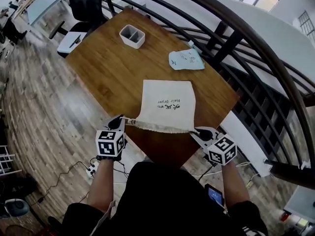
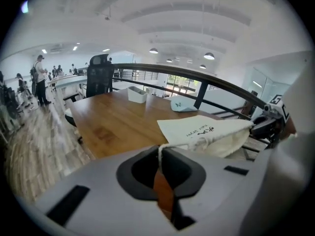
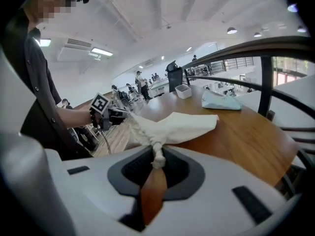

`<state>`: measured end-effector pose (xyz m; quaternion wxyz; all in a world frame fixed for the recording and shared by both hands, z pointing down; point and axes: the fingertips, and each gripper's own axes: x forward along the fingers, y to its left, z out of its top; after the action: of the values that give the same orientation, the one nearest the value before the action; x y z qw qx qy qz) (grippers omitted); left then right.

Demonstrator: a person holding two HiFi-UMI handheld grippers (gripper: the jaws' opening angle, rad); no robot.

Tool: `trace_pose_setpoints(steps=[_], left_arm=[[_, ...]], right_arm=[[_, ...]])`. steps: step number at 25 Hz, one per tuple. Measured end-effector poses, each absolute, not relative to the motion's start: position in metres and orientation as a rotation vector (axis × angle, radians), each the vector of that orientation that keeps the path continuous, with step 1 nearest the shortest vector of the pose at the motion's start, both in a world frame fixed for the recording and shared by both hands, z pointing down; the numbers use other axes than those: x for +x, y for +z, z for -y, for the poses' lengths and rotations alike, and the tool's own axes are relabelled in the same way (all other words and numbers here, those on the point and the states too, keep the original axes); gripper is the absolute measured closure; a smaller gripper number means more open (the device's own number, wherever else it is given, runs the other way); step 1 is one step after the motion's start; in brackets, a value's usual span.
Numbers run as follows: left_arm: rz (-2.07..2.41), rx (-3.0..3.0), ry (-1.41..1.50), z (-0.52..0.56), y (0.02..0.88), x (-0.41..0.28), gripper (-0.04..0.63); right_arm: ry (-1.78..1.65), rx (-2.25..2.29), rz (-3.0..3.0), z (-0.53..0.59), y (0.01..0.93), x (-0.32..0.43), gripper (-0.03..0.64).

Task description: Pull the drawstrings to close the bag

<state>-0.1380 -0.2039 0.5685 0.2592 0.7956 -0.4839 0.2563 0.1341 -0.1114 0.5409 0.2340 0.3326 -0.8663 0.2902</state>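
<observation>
Lying long axis away from the person (image 1: pixel 162 195), bag (image 1: pixel 166 104), gathered mouth nearest, left gripper (image 1: pixel 120 121) and right gripper (image 1: pixel 197 132) clamping drawstrings (image 2: pixel 159 151)

L tool (image 1: pixel 120 120) nipped on drawstring (image 2: pixel 160 152), R tool (image 1: pixel 197 131) likewise; both angled down, wide apart.

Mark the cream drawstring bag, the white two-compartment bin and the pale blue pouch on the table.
cream drawstring bag (image 1: pixel 166 90), head view, plain cloth of its body.
white two-compartment bin (image 1: pixel 133 43), head view, near outer wall.
pale blue pouch (image 1: pixel 186 60), head view, middle of its face.
</observation>
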Motion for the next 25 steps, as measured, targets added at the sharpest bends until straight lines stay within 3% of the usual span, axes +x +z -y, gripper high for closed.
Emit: trace_pose_setpoints(steps=[9, 15, 25], left_arm=[[1.387, 2.102, 0.749, 0.197, 0.577, -0.148, 0.583], [1.414, 2.080, 0.722, 0.199, 0.569, -0.166, 0.583], [1.422, 2.140, 0.729, 0.198, 0.561, -0.147, 0.583]], right_arm=[[0.861, 0.787, 2.544, 0.115, 0.527, 0.144, 0.583], [1.000, 1.015, 2.584, 0.134, 0.520, 0.193, 0.589], [0.900, 1.303, 2.400, 0.152, 0.536, 0.210, 0.588]])
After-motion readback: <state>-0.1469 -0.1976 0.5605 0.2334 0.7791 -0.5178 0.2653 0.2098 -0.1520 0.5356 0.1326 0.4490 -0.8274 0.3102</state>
